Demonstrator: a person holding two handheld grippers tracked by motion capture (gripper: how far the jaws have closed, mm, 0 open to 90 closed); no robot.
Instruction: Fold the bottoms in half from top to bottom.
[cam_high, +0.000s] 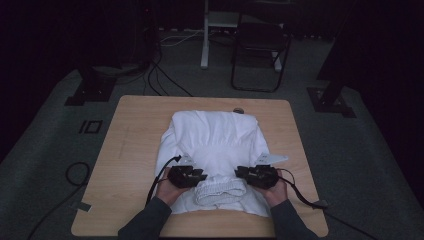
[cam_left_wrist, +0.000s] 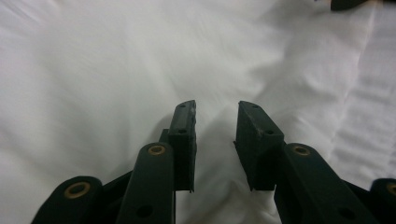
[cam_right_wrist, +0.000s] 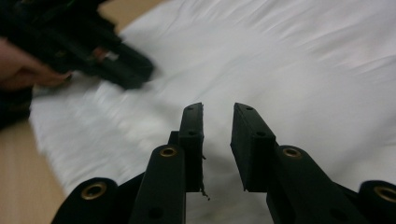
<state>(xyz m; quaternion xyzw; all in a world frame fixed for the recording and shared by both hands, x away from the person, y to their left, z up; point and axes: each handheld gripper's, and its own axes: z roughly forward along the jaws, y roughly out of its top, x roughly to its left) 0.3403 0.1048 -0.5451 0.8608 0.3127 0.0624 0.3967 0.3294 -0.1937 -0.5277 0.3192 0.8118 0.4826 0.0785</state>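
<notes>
**Both grippers hovering over a white garment at the near edge of the table**

I am looking down at a white garment (cam_high: 215, 145) lying spread across the middle of the wooden table (cam_high: 130, 150), reaching from close to the far edge down to the near edge. Its ribbed cuff or collar (cam_high: 220, 189) is sitting bunched at the near edge, between my two tools.

I am holding the left gripper (cam_high: 192, 176) over the garment's near left part, and the right gripper (cam_high: 248, 175) over its near right part, both pointing inward toward the ribbed piece. Cables are trailing off each toward the near corners.

In the left gripper view, the jaws are standing part-way open with a clear gap, white cloth (cam_left_wrist: 116, 70) lying beneath them and nothing caught between them. In the right gripper view, the jaws are likewise standing apart by a narrow gap, gripping nothing, with cloth (cam_right_wrist: 303, 70) below. I cannot tell whether either tip is touching the fabric.
</notes>
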